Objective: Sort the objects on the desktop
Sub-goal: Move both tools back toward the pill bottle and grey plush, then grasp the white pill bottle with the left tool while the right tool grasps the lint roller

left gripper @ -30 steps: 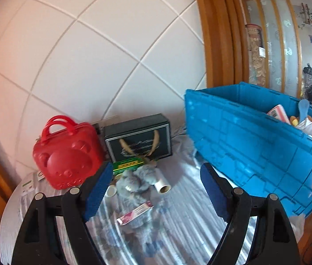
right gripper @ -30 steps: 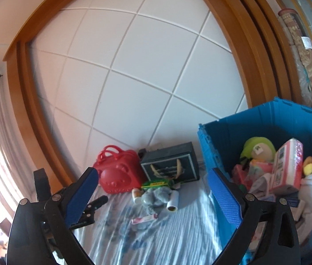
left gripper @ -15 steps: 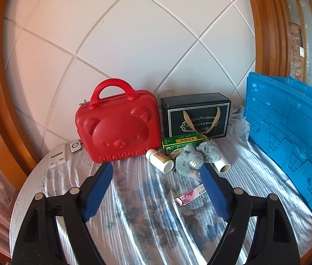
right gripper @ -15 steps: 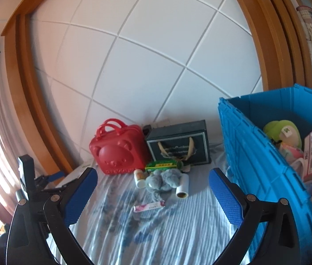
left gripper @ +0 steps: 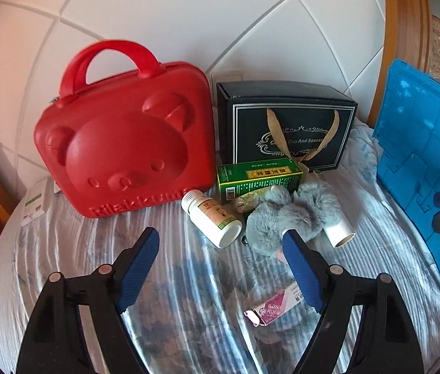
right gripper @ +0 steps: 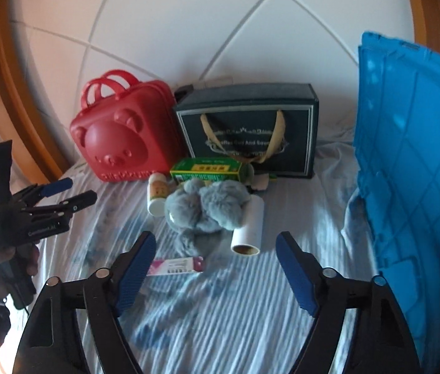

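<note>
While both tools hang above the striped cloth, the scene runs left to right as follows.
Left gripper [left gripper: 221, 268]: jaws spread wide apart, holding nothing; the white bottle lies just beyond the gap.
Red bear case [left gripper: 123, 143]: upright at far left against the tiled wall [left gripper: 188, 15], handle up.
White bottle [left gripper: 212, 221]: lying on its side, near the case's lower right corner.
Green box [left gripper: 258, 177]: lying flat in front of the dark gift box [left gripper: 288, 127], which stands at the wall.
Grey plush [right gripper: 207, 208]: heaped over the green box's near edge, touching the bottle and the roll.
White roll [right gripper: 249, 226]: on its side at the plush's right, open end facing near.
Pink packet [right gripper: 176, 266]: flat on the cloth, nearest of all, partly behind the right tool's left finger.
Right gripper [right gripper: 215, 268]: jaws wide apart, empty, above the packet.
Blue crate [right gripper: 413, 162]: walls off the right side.
</note>
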`<state>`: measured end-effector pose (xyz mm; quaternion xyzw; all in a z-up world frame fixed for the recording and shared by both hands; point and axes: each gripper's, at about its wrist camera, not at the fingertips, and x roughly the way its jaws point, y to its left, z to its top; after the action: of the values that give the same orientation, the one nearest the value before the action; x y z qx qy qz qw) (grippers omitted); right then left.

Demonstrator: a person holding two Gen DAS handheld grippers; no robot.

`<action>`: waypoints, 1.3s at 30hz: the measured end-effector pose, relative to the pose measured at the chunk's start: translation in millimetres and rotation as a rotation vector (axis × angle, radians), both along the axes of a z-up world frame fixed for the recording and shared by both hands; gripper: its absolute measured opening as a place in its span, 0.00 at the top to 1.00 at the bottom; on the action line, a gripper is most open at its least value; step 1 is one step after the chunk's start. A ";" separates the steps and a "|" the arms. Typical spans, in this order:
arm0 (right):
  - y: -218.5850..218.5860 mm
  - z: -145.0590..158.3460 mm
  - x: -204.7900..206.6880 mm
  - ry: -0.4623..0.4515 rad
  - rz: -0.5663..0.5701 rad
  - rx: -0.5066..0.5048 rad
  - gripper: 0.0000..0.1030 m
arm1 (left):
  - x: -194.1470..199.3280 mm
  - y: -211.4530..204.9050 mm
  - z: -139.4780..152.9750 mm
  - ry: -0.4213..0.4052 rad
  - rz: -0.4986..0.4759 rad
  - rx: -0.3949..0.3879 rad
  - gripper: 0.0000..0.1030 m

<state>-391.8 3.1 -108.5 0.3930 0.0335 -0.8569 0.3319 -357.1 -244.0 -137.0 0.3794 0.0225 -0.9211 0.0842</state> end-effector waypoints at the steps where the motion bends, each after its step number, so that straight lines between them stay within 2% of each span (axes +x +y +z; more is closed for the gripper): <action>1: -5.9 -11.0 -10.1 -0.020 0.006 0.014 0.29 | -10.0 -2.7 -8.2 -0.016 0.001 0.014 0.21; 6: -28.0 -63.1 -56.0 -0.107 0.016 0.098 0.31 | -60.9 -16.4 -48.6 -0.080 0.007 0.072 0.21; 12: -47.5 -102.8 -89.0 -0.150 0.012 0.175 0.35 | -99.7 -33.9 -86.3 -0.130 0.037 0.160 0.21; 14: -50.0 -114.7 -97.2 -0.181 0.003 0.184 0.35 | -104.5 -37.7 -96.1 -0.146 0.066 0.154 0.21; 17: -52.2 -127.1 -104.2 -0.213 0.009 0.200 0.41 | -105.3 -47.7 -110.3 -0.164 0.114 0.190 0.21; 19: -55.2 -134.1 -107.2 -0.215 0.010 0.220 0.42 | -105.4 -54.0 -115.9 -0.163 0.141 0.223 0.21; 21: -57.2 -139.2 -109.2 -0.222 0.022 0.215 0.45 | -107.2 -56.0 -119.0 -0.162 0.151 0.227 0.22; 23: -60.6 -142.3 -110.2 -0.213 0.026 0.222 0.51 | -110.2 -56.2 -125.6 -0.177 0.155 0.236 0.28; 25: -65.6 -145.3 -110.8 -0.194 0.029 0.244 0.52 | -112.7 -57.1 -136.7 -0.210 0.161 0.259 0.46; 26: -67.4 -145.4 -110.1 -0.179 0.031 0.255 0.52 | -112.5 -57.2 -141.5 -0.219 0.165 0.263 0.48; 28: -68.9 -145.7 -110.8 -0.168 0.030 0.265 0.53 | -110.6 -53.7 -140.7 -0.208 0.153 0.233 0.49; 33: -74.2 -155.3 -103.4 -0.092 0.055 0.343 0.55 | -100.0 -53.3 -139.1 -0.208 0.117 0.239 0.50; 39: -51.0 -150.8 -88.0 -0.135 0.051 0.261 0.56 | -60.0 -48.9 -125.7 -0.171 0.096 0.226 0.50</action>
<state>-479.8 -47.9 -259.3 0.4887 0.1323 -0.8081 0.3010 -417.1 -292.9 -262.7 0.4621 0.1370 -0.8719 0.0867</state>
